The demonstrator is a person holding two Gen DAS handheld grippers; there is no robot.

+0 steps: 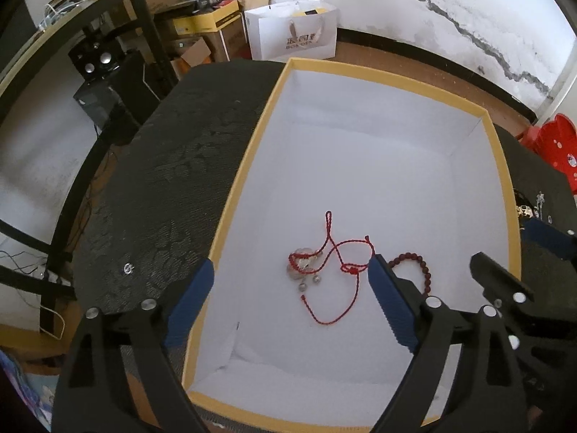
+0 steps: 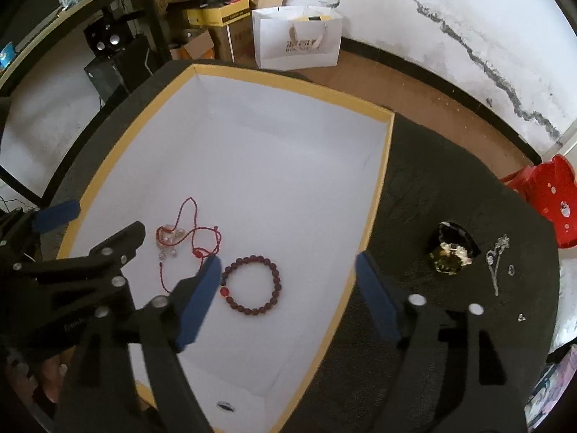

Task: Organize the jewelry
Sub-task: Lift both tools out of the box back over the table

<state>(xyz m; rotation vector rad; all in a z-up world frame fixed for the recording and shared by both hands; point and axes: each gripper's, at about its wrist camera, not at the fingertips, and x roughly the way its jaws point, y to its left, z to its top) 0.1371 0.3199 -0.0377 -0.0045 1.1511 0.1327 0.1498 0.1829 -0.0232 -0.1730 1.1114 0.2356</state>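
A black, faintly patterned table (image 2: 432, 187) carries a wide box (image 1: 252, 166) with a yellow rim and white lining. Behind it are a brown floor, a white wall streaked with a dark crack, and a glass-topped black desk (image 1: 137, 18) with a speaker (image 1: 95, 59) under it. Cardboard cartons and paper bags are stacked against the wall, and a red stool (image 2: 555, 198) stands to the right.

The white bag (image 1: 292, 30) bears gold lettering; only something like "BOS…" can be made out. Small print on the neighbouring gripper in the right view is unreadable.

In the box lie a red cord (image 1: 333, 263) with a silvery charm, and just beside it a bead bracelet (image 2: 250, 283) of dark red beads. In the left view the bracelet is half hidden behind a finger.

The left gripper (image 1: 292, 274) has its jaws spread wide over the cord, not touching it. The right gripper (image 2: 288, 274) is likewise spread, above the bracelet, gripping nothing.

On the table right of the box sit a dark bangle (image 2: 452, 252) with a pale, hard-to-read ornament, a thin silver chain (image 2: 496, 259) and tiny clear pieces too small to identify. A small dark oval mark near the box's near corner is unclear.
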